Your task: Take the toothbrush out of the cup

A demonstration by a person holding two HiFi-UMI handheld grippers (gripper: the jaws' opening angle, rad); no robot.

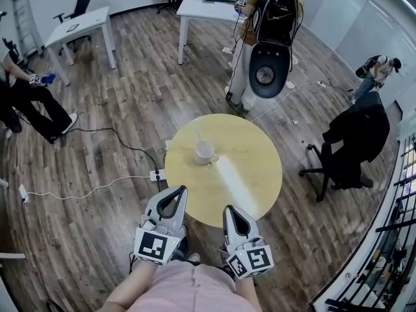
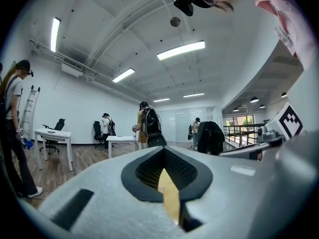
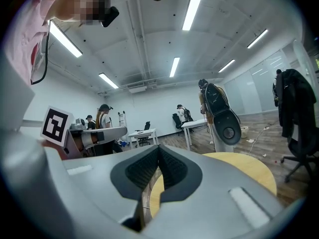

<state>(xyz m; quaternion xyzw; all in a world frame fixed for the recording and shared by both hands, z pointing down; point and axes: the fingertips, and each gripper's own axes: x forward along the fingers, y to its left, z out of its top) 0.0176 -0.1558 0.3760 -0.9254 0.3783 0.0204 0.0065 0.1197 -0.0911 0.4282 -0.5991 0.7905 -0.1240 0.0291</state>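
Note:
A white cup (image 1: 205, 153) stands on the round yellow table (image 1: 247, 181), left of its middle, with a thin pale toothbrush (image 1: 198, 138) upright in it. Both grippers hover at the table's near edge, short of the cup and apart from it. My left gripper (image 1: 181, 189) points toward the table with its jaw tips together and nothing held. My right gripper (image 1: 227, 208) is likewise shut and empty. In the left gripper view the tips (image 2: 163, 149) meet, and in the right gripper view the tips (image 3: 158, 147) meet over the table (image 3: 249, 171). Neither gripper view shows the cup.
A person with a black backpack (image 1: 270, 38) stands just beyond the table. A black office chair draped with a jacket (image 1: 354, 142) is at the right. A power strip (image 1: 156, 174) and cables lie on the floor at the left. White desks (image 1: 84, 28) stand at the back.

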